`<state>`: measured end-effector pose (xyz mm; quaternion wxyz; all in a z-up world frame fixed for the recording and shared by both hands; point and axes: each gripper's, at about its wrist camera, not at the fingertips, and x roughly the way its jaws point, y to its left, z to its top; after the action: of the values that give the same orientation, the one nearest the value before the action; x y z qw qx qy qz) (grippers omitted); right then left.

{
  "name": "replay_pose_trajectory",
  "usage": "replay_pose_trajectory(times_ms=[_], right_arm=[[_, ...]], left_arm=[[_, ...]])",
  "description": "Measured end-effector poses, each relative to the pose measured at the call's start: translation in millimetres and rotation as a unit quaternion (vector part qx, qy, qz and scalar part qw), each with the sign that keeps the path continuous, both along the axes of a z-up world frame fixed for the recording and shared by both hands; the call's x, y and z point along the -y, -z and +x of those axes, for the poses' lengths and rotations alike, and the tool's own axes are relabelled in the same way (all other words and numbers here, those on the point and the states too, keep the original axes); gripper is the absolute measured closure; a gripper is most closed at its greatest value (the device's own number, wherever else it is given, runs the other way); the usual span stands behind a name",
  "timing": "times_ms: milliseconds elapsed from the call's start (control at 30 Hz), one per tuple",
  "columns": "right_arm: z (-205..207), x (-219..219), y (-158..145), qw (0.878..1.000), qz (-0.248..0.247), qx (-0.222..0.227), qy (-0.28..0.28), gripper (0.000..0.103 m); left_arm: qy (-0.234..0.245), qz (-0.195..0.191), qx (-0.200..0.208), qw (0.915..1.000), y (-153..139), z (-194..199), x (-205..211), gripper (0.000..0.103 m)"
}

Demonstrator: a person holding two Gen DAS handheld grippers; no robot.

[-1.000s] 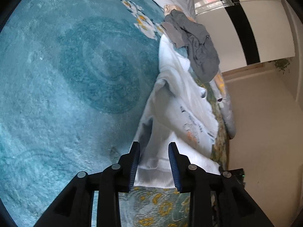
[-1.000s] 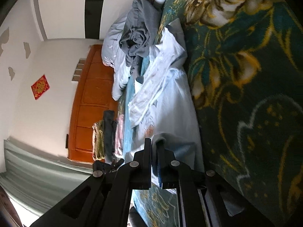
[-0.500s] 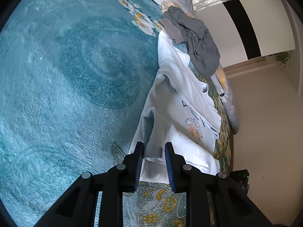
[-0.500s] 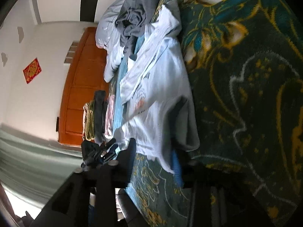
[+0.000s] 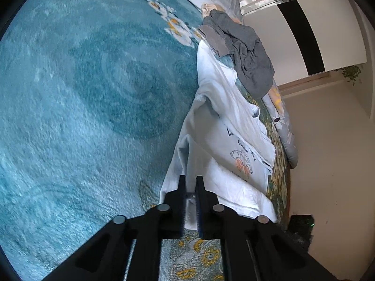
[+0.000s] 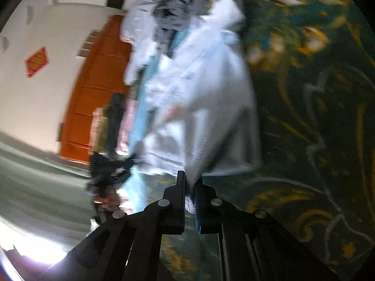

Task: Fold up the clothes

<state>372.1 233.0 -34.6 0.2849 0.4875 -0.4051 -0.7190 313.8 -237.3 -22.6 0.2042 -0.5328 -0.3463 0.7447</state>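
Left tongs (image 5: 191,188) are sitting narrow, clamping the near hem of the white T-shirt (image 5: 225,140), a strip of pale cloth showing between the two black fingers. The shirt is lying on the bed, stretching away from the tongs over the teal blanket (image 5: 82,93), with its car print (image 5: 242,160) and dark lettering facing up and one fold of fabric standing up in a ridge along the shirt's left side. Beyond it a crumpled grey garment (image 5: 243,58) is resting at the far end, touching the shirt's upper edge. A grey floral quilt (image 5: 284,128) is running along the bed's edge by the beige floor.

Over on the right wrist view everything is smearing with motion blur. Right tongs (image 6: 190,187) are nearly closed as well, pinching a corner of the same white T-shirt (image 6: 206,98), the cloth funnelling down into the gap between the fingers. The shirt is spreading over a dark green floral blanket (image 6: 316,117). To the left, the other gripper (image 6: 105,171) is showing with a hand (image 6: 109,200) wrapped around it, and an orange-brown wooden headboard (image 6: 93,93) is standing against the wall behind.
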Motion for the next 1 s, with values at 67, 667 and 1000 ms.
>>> replay_pose_trajectory(times_ms=[67, 667, 1000], right_arm=[[-8.2, -5.2, -8.0, 0.999, -0.041, -0.018, 0.009, 0.097], [-63.4, -18.2, -13.1, 0.987, -0.149, -0.043, 0.047, 0.097], [-62.0, -22.5, 0.8, 0.987, -0.154, -0.024, 0.048, 0.097]], left_arm=[[0.003, 0.01, -0.005, 0.9999, -5.0, -3.1, -0.5, 0.097], [0.082, -0.117, -0.021, 0.9894, -20.8, -27.2, -19.4, 0.096], [0.078, -0.112, -0.015, 0.9905, -22.1, -31.9, -23.9, 0.087]])
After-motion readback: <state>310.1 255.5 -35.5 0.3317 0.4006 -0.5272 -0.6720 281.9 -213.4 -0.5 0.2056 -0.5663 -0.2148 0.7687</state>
